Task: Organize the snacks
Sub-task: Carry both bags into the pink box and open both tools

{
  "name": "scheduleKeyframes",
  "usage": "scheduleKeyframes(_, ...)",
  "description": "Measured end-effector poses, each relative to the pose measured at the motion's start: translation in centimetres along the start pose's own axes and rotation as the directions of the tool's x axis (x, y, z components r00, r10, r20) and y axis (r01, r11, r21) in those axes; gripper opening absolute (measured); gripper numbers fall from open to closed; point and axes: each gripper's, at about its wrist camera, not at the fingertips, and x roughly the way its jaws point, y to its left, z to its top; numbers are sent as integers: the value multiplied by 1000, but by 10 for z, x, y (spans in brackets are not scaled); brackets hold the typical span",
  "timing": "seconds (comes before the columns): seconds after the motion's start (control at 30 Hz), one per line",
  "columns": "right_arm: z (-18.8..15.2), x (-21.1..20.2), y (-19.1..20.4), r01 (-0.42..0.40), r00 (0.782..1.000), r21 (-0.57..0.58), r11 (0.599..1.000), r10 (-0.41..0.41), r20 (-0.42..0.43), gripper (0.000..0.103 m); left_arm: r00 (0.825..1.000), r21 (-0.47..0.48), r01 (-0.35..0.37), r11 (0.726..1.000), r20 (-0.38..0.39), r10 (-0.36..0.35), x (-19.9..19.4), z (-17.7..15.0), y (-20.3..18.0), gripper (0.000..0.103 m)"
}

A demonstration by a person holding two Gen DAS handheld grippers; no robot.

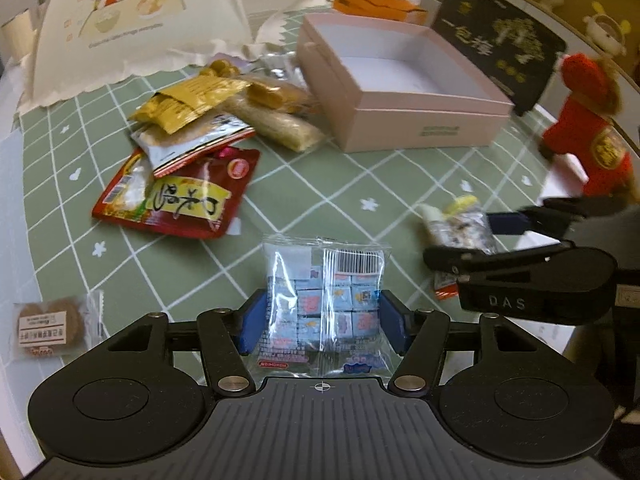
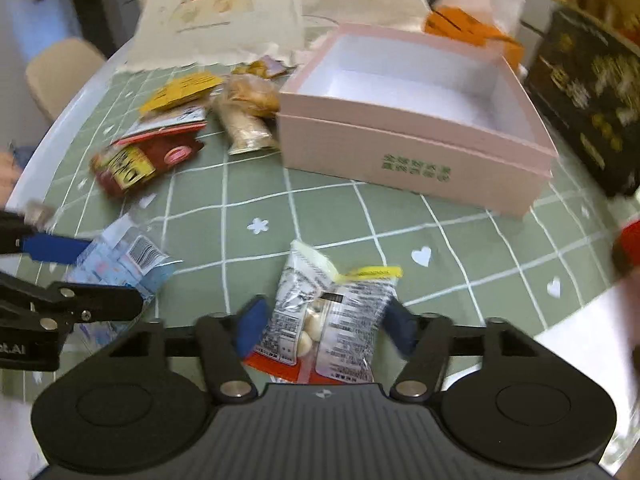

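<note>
We saw two packets being handled on the green checked tablecloth [image 1: 360, 184]. The blue candy packet [image 1: 324, 300] was a clear wrapper full of small pale-blue cubes with a barcode at its far right corner; it lay near the table's front edge, its long axis running near to far, barcode end pointing away from us. Our left gripper [image 1: 322, 326] stood around it, jaws spread, the blue pads [image 1: 252, 326] just beside the packet's long sides; whether they pressed on it we could not tell. To its right lay the nut packet [image 2: 332, 308], clear film with black print, a yellow strip at its far end, red at its near end and pale round pieces showing through; it too ran near to far, tilted slightly left. Our right gripper [image 2: 326, 326] straddled it with jaws partly closed, the pads at or close to its crumpled sides, though blur hid whether they gripped. Farther off stood the open pink box [image 2: 416, 160], white and bare inside, with clear cloth between it and both packets. Left of the box sat a heap of snacks: a red pouch [image 1: 176, 196], a gold packet [image 1: 188, 104] and a pale long packet [image 1: 276, 120]. A biscuit packet [image 1: 52, 326] lay near left, a red plush toy [image 1: 584, 136] far right, and a black box [image 1: 500, 40] behind the pink one.
</note>
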Motion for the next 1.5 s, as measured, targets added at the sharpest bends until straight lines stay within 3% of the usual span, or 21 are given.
scheduleKeyframes(0.13,4,-27,-13,-56,998,0,998,55,40,49,998,2,62,998,13,-62,-16,7,-8,65)
scheduleKeyframes(0.23,10,-57,-30,-47,993,6,999,46,113,49,985,1,155,988,79,-155,-35,27,-13,65)
scheduleKeyframes(0.33,18,-80,-47,-20,987,36,999,14,161,49,958,34,190,981,211,-193,-54,71,-17,65)
scheduleKeyframes(0.43,26,-91,-54,3,981,52,999,-13,192,49,913,67,192,979,354,-203,-56,126,-22,66)
scheduleKeyframes(0.5,31,-94,-53,25,980,54,998,-35,197,49,896,47,227,973,382,-227,-38,162,-22,66)
scheduleKeyframes(0.6,35,-96,-50,41,981,37,999,-47,190,49,889,-45,273,961,394,-233,2,204,-17,64)
scheduleKeyframes(0.77,47,-113,-68,79,975,59,995,-90,205,49,839,-157,413,897,449,-308,4,211,3,64)
scheduleKeyframes(0.83,60,-115,-83,82,973,102,991,-102,208,49,848,-156,385,910,450,-281,-3,202,11,64)
scheduleKeyframes(0.93,90,-109,-101,43,972,148,988,-76,224,49,882,-211,309,927,427,-197,-10,169,34,64)
scheduleKeyframes(1.0,118,-99,-110,-14,965,155,988,-27,261,54,911,-299,260,918,390,-131,-5,145,56,64)
scheduleKeyframes(1.07,147,-79,-117,-65,966,140,988,27,256,67,939,-390,198,899,340,-60,-2,126,82,64)
scheduleKeyframes(1.13,176,-59,-120,-38,975,151,988,4,221,67,955,-506,118,855,295,43,-8,100,112,64)
scheduleKeyframes(1.23,192,-51,-112,-43,974,145,989,9,226,67,959,-639,54,768,247,138,-26,55,154,64)
scheduleKeyframes(1.33,183,-46,-88,-116,966,71,991,96,239,72,969,-738,3,675,169,180,-45,6,187,64)
scheduleKeyframes(1.5,151,-22,-20,-145,974,-123,982,164,158,72,979,-828,-67,557,53,196,-61,-52,212,64)
